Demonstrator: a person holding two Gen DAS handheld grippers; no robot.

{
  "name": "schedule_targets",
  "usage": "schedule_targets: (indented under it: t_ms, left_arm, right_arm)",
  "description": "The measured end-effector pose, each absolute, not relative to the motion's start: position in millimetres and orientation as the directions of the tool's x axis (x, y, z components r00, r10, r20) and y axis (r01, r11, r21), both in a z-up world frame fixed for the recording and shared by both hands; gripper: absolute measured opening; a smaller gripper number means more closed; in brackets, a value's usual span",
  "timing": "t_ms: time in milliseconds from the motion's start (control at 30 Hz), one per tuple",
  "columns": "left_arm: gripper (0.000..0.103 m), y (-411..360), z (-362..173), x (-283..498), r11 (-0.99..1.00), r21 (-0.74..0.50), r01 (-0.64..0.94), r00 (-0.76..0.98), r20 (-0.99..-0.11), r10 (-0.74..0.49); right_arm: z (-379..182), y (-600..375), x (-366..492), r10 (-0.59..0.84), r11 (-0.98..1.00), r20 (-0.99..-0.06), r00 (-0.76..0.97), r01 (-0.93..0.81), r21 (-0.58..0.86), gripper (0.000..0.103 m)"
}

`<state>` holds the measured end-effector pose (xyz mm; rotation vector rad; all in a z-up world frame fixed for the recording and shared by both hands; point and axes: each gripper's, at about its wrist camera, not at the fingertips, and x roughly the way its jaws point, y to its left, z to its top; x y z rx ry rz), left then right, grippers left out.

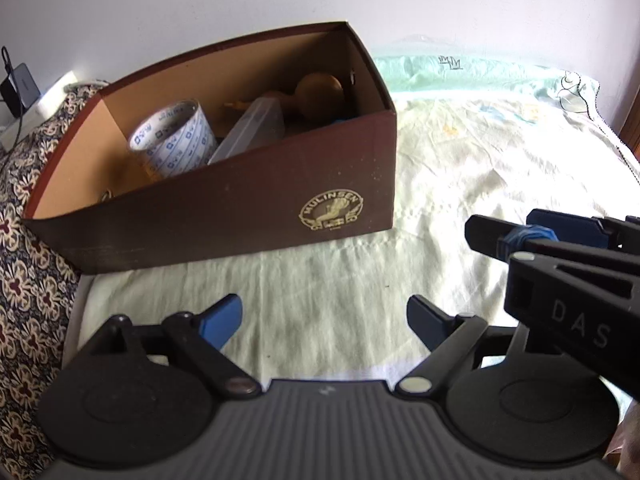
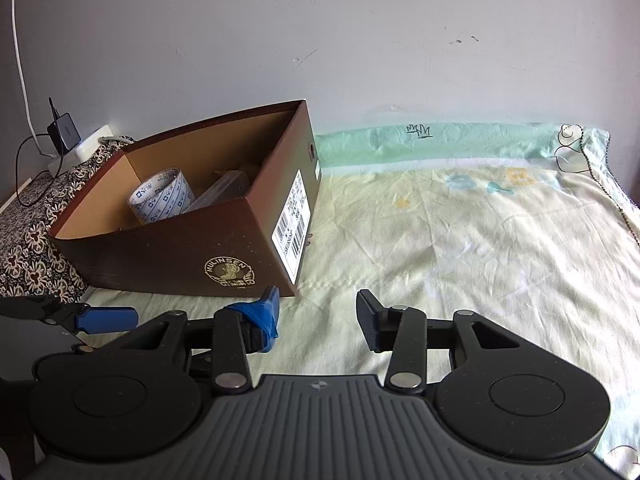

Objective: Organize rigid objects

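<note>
Shoebox [image 1: 240, 208] sits open on the bed [image 1: 460, 168]; from the left wrist its near wall hides most of a tape roll [image 1: 176, 136], clear case [image 1: 252, 128] and wooden gourd [image 1: 320, 92], while the left tool [image 1: 324, 320] gapes empty. From the right wrist only roll and case show, blurred; the right tool [image 2: 316, 316] stands apart, empty.

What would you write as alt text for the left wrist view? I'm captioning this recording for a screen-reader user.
An open brown shoebox sits on a pale bedsheet, holding a roll of printed tape, a clear plastic case and a wooden gourd-shaped object. The left gripper is open and empty in the foreground, with the right gripper at the right edge.
</note>
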<state>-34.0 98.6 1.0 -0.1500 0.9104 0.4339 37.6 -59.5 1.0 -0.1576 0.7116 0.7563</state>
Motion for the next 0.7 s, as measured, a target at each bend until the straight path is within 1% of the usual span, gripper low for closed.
schedule_targets:
  t_ms: [133,300,700]
  left_arm:
    - [0.089,92,-11,-32,0.91,0.037,-0.413,0.523,-0.809,0.27]
    - [0.089,80,-22,-29,0.924,0.049,-0.378,0.517,-0.818,0.254]
    - [0.088,59,-28,-17,0.953,0.038,-0.301,0.52,-0.831,0.197]
  right_arm:
    - [-7,-72,42,0.537,0.754,-0.662,0.524,-0.649,0.098,0.027]
    - [-19,-90,47,0.489,0.791,-0.685,0.54,-0.606,0.087,0.027]
    - [-30,-116,57,0.423,0.847,-0.715,0.557,-0.523,0.093,0.027]
